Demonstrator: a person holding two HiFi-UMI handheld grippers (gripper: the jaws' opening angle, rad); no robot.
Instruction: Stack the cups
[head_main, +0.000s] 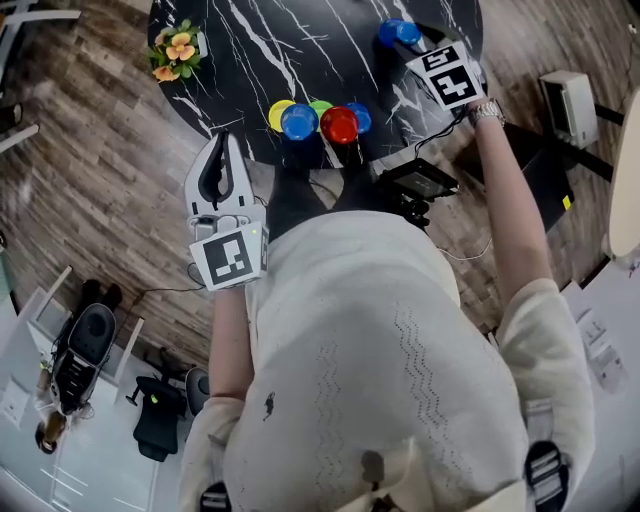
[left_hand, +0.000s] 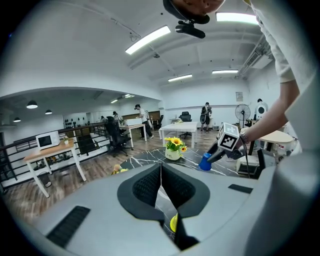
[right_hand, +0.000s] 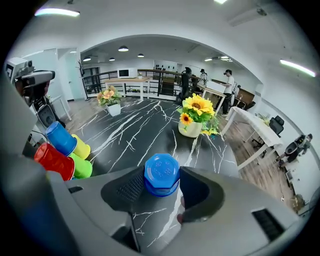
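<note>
The person's left hand-held gripper (head_main: 221, 140), on a bent left arm (head_main: 230, 340), has its jaws pressed together. Well ahead and to its right, the outstretched right arm (head_main: 505, 190) carries the right hand-held gripper (head_main: 408, 40), jaws clamped on a blue cup (right_hand: 161, 174).

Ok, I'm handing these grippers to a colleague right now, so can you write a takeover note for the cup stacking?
Left gripper: shut, empty, held short of the table.
Right gripper: closed on a blue cup, its base toward the gripper's camera, at the table's far right.
Clustered at the near edge: yellow cup, second blue cup, green cup, red cup, third blue cup.
Done: nothing looks stacked yet.
Left: bring the held cup to the cluster, then stack the rest.
</note>
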